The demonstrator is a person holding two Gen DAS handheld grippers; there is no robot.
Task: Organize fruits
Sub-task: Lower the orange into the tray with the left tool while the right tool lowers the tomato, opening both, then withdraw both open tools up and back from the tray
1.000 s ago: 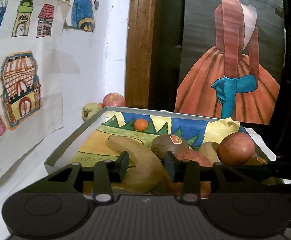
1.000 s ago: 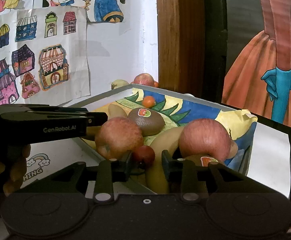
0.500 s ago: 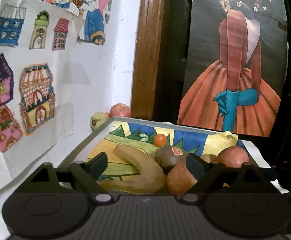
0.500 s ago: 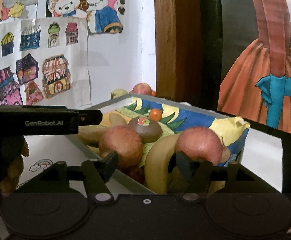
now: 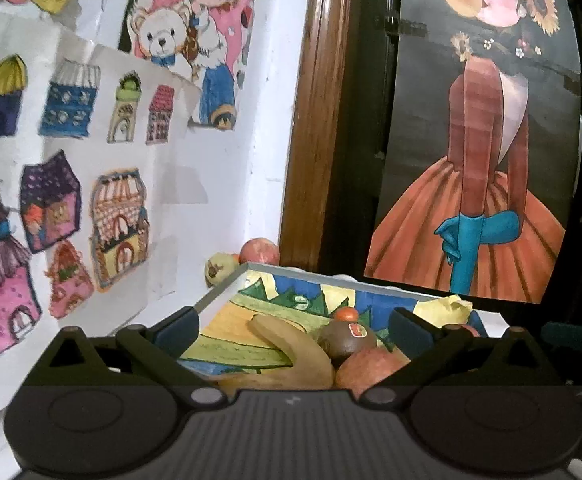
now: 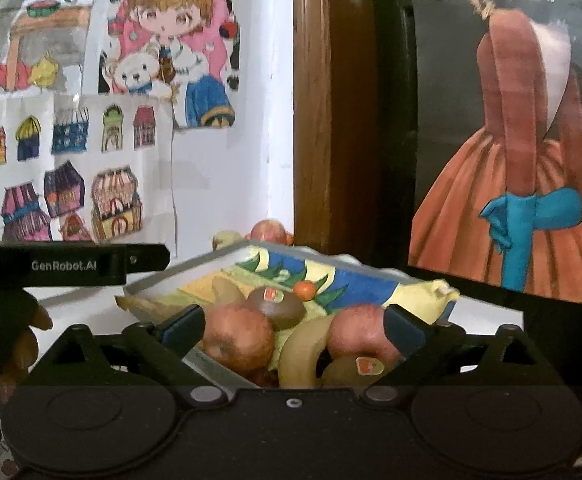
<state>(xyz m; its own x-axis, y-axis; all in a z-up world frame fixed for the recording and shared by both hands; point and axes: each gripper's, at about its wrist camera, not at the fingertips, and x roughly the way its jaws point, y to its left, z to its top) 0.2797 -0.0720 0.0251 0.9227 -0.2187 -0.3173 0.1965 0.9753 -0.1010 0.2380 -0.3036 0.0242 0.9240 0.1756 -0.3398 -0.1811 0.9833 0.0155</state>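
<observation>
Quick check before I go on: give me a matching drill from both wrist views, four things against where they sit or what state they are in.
Things:
1. small round orange fruit
2. brown kiwi with a red sticker
3. pale green fruit
4. left tongs

Places or states:
A. open, holding nothing
B. outside the painted tray, by the white wall
C. in the tray, toward its far side, on the painted trees
D. in the tray, between the curved yellow banana and the red apple

Pairs: 1-C, 2-D, 3-B, 4-A

Banana (image 5: 291, 354) lies left of kiwi (image 5: 345, 340) in tray (image 5: 219, 292).
</observation>
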